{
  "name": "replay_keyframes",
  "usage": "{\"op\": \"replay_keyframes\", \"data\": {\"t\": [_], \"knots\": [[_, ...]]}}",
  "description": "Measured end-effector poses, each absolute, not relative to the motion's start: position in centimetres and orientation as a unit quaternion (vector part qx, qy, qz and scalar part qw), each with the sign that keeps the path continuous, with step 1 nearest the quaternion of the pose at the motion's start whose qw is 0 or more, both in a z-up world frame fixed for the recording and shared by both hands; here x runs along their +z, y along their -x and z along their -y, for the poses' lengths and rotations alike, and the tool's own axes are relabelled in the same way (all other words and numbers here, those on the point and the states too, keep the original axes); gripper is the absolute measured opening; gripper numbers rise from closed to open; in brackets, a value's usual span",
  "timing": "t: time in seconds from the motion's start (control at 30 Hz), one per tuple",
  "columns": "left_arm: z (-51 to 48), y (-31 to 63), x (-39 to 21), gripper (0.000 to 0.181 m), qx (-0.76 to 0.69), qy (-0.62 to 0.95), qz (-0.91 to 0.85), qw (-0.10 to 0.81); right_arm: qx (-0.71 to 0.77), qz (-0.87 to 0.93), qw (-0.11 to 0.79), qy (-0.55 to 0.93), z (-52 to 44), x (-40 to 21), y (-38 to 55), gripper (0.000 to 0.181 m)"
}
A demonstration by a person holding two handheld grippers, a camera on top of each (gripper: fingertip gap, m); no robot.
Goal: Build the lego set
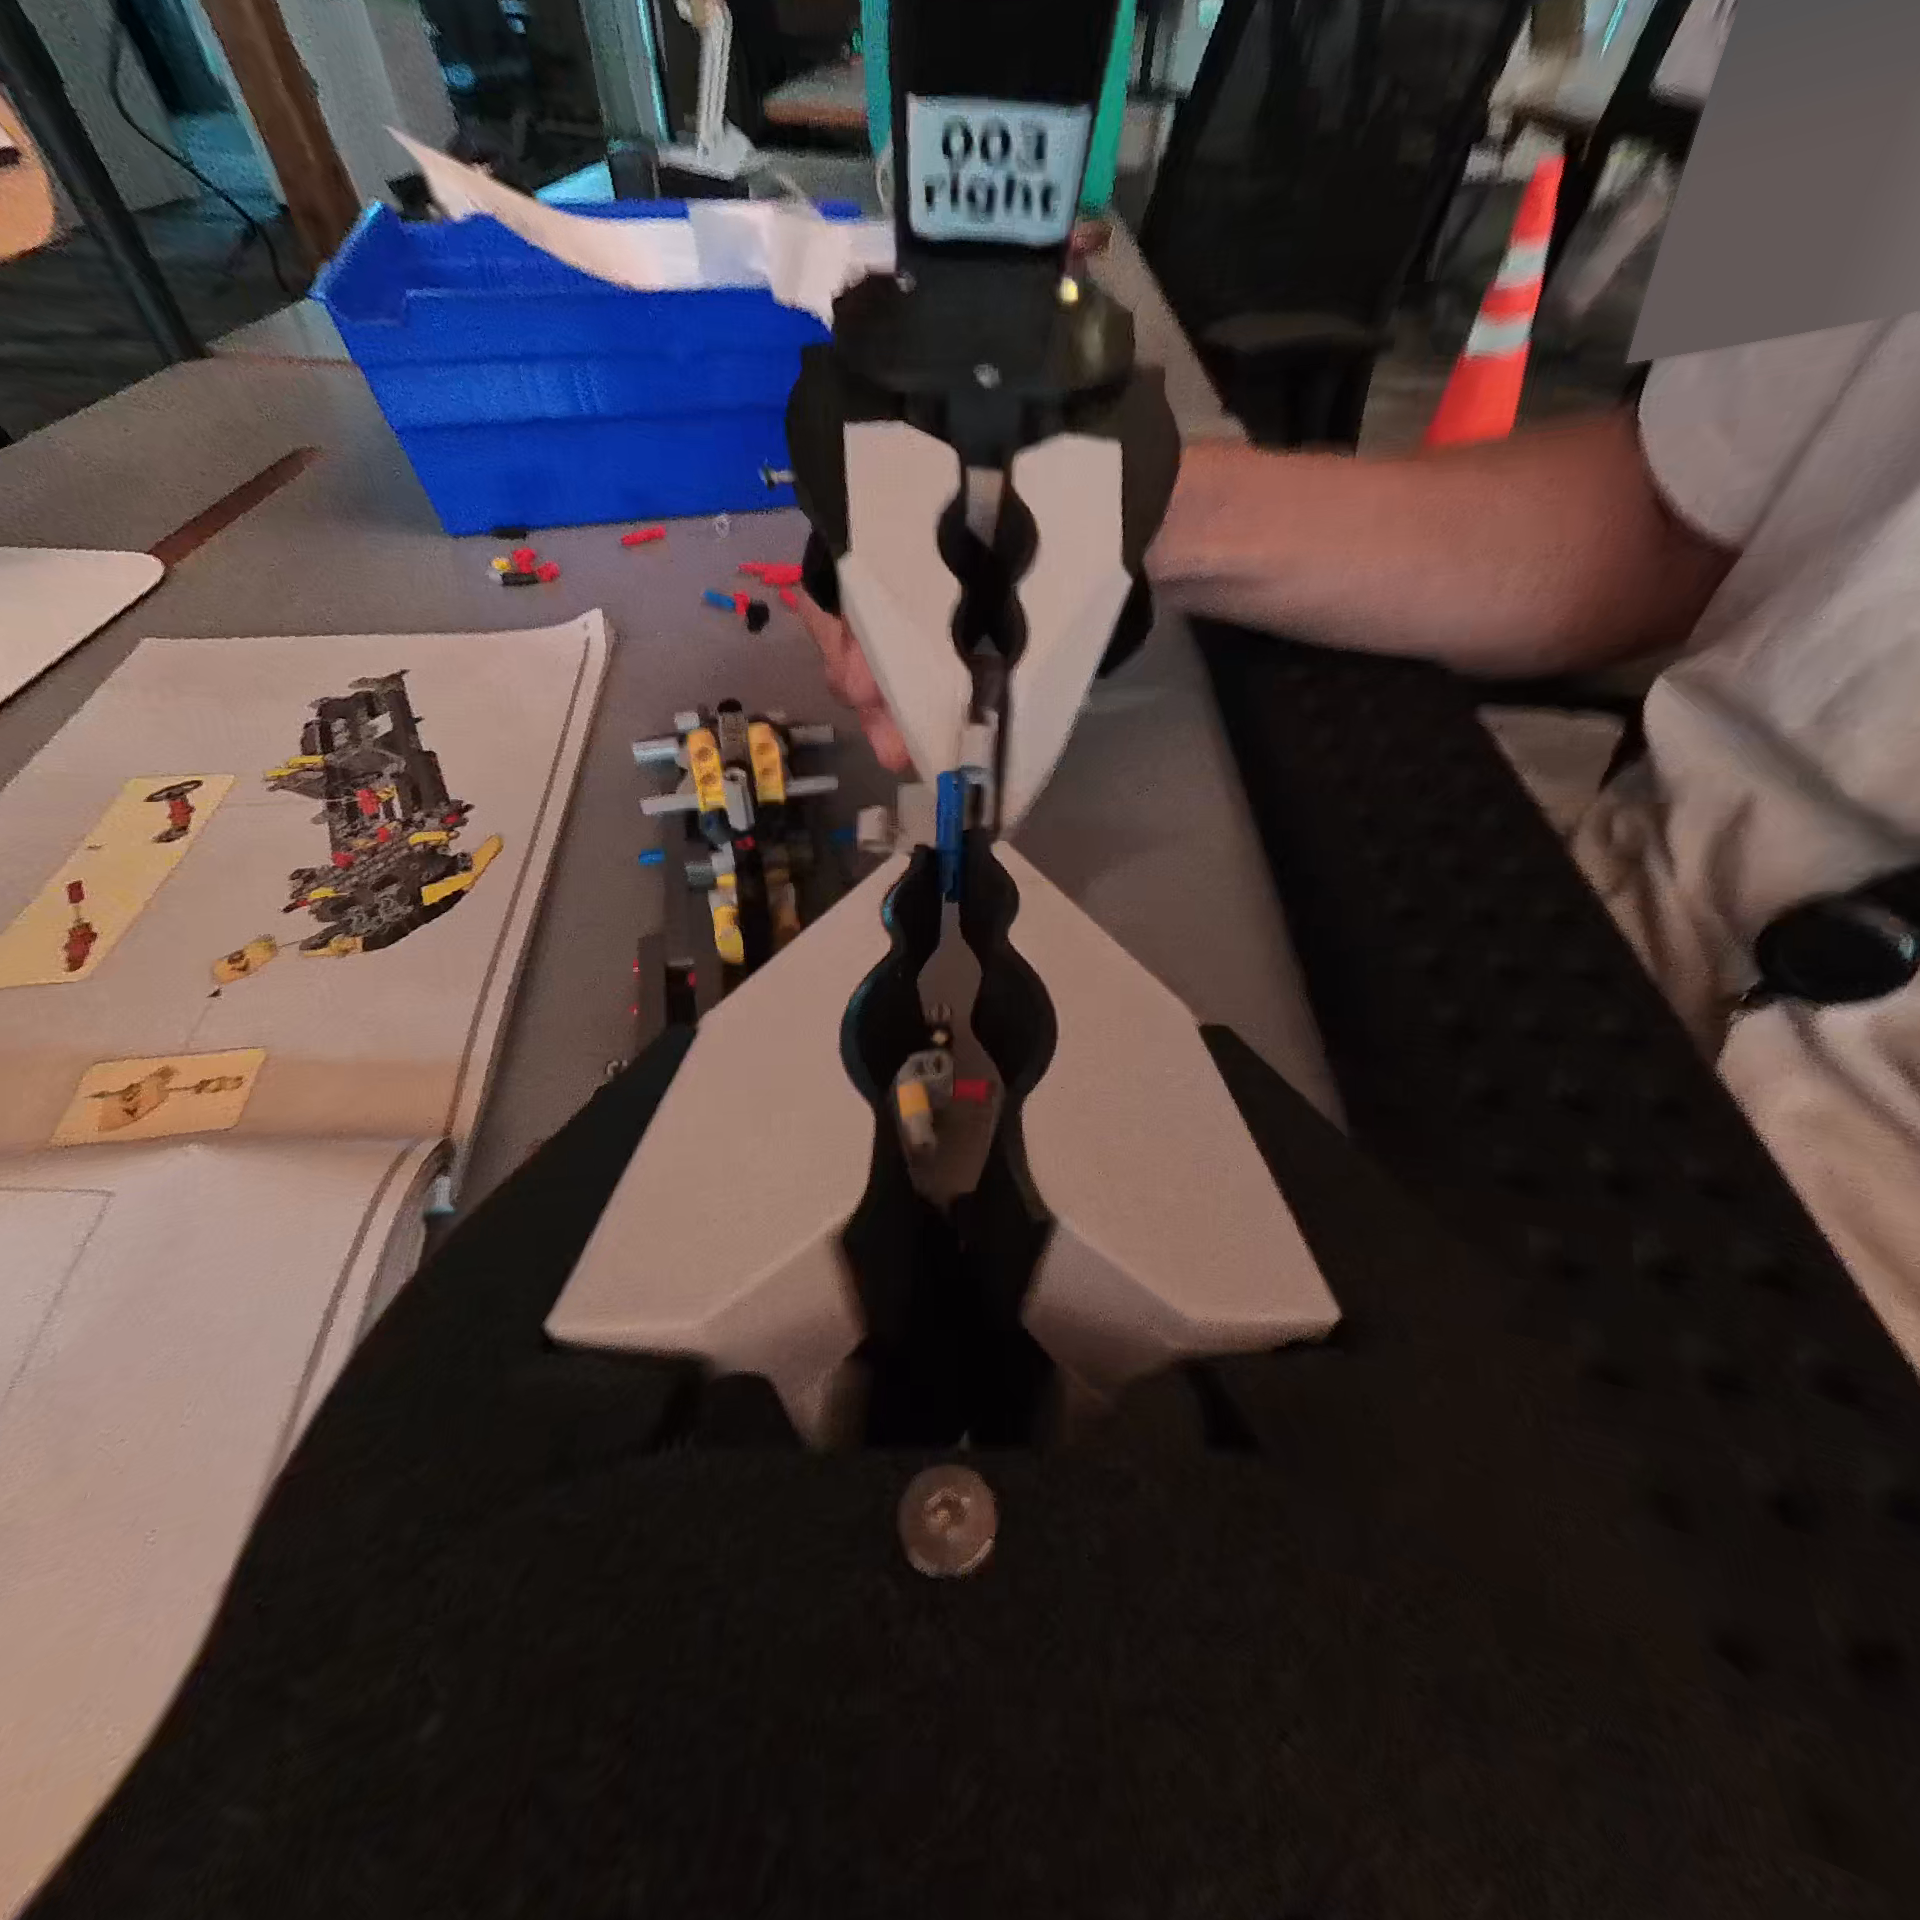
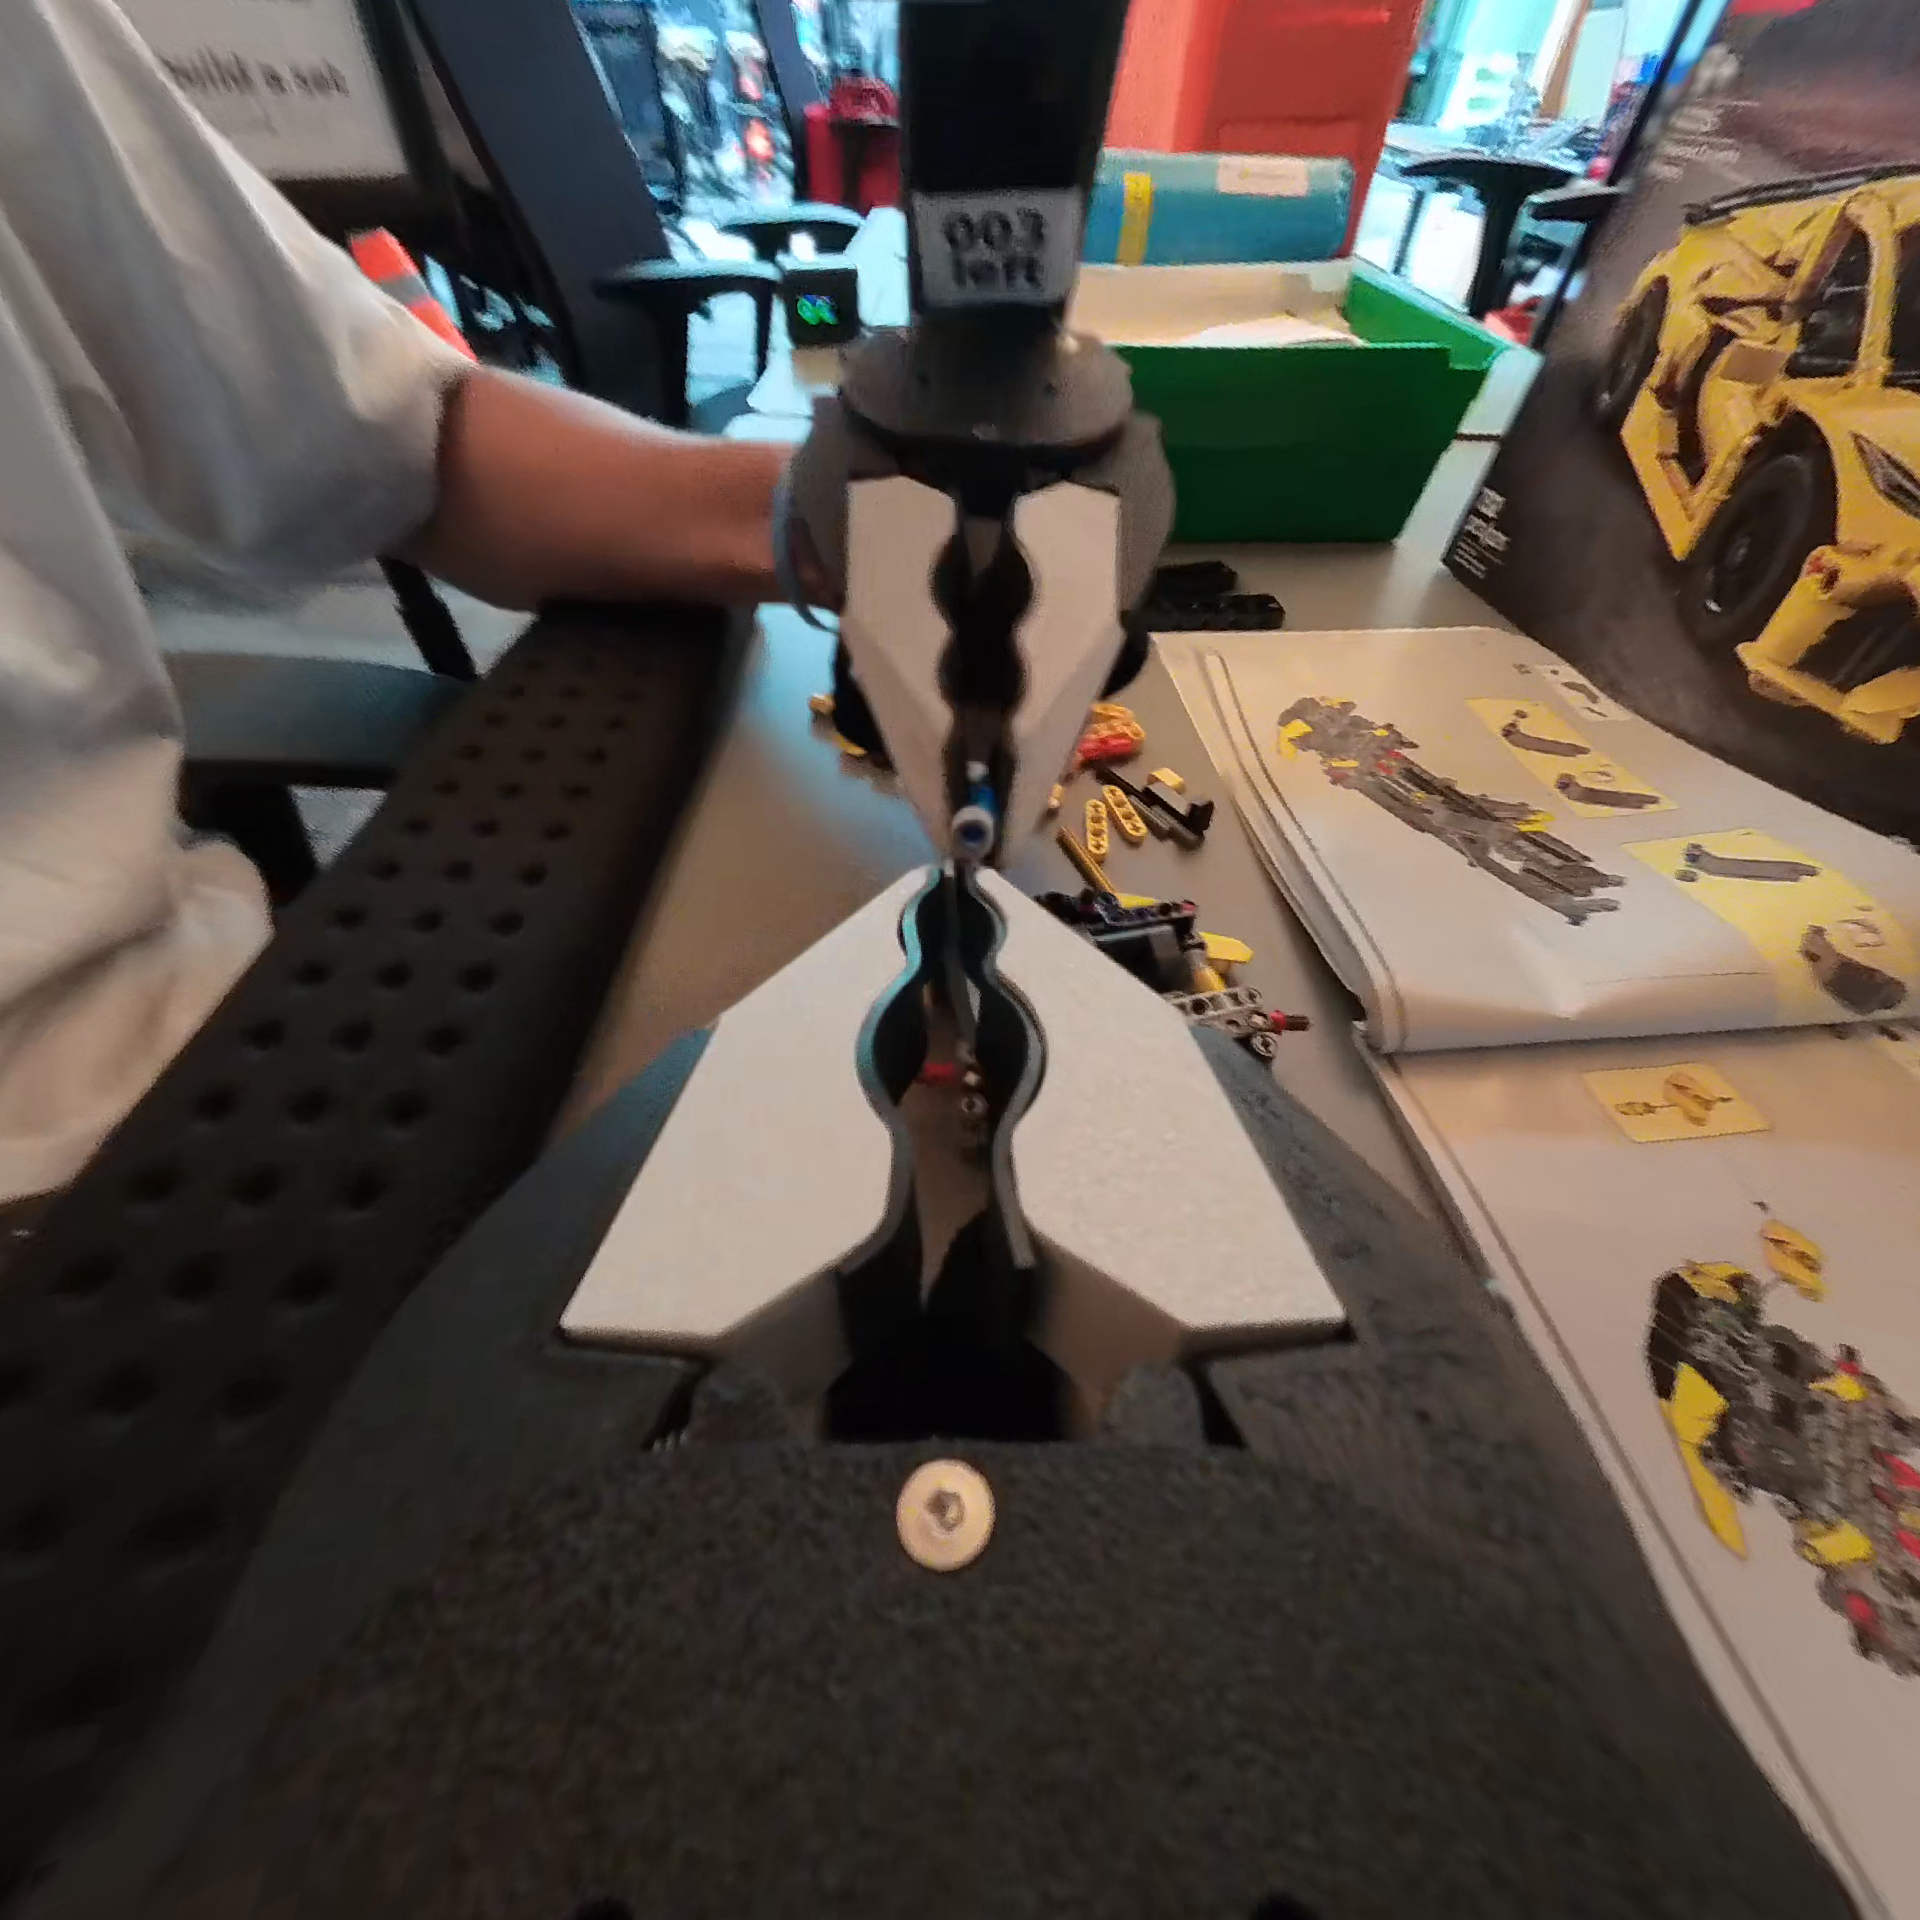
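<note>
A blue bin [image 1: 582,364] holding white paper and a green bin [image 2: 1299,436] with a white sheet were seen on the counter [image 1: 1122,873]. The left claw [image 1: 951,868] was clamped on a blue pin [image 1: 949,821]; the right claw [image 2: 951,883] gripped a thin piece, hard to make out. The part-built model [image 1: 732,821] lay beneath, partly hidden

Both grippers [image 1: 951,862] [image 2: 951,873] have white wedge fingers on textured black bodies. Each shows one silver screw [image 1: 947,1521]. The person's sleeve [image 2: 208,343] looks white, perhaps pale grey.
</note>
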State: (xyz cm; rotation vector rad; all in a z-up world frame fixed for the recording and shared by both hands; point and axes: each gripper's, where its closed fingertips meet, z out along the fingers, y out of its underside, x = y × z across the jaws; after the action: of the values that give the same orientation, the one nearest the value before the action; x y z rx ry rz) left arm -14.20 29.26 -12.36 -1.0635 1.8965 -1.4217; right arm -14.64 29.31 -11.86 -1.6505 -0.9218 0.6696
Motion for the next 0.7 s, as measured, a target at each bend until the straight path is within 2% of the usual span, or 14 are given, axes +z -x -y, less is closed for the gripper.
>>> {"op": "replay_keyframes", "data": {"t": [0.13, 0.37, 0.7], "knots": [[-28.9, 14.8, -13.4, 0.003, -0.471, 0.371, -0.747, 0.286, 0.252, 0.399, 0.526, 0.708, -29.6, -12.9, 14.5, 0.001], [-28.8, 15.2, -13.4, 0.003, -0.502, 0.388, -0.733, 0.243, 0.236, 0.415, 0.545, 0.689, -29.6, -12.8, 14.9, 0.0], [-29.0, 15.1, -13.9, 0.003, -0.497, 0.394, -0.734, 0.241, 0.267, 0.413, 0.534, 0.688, -29.2, -12.9, 15.6, 0.001]]}}
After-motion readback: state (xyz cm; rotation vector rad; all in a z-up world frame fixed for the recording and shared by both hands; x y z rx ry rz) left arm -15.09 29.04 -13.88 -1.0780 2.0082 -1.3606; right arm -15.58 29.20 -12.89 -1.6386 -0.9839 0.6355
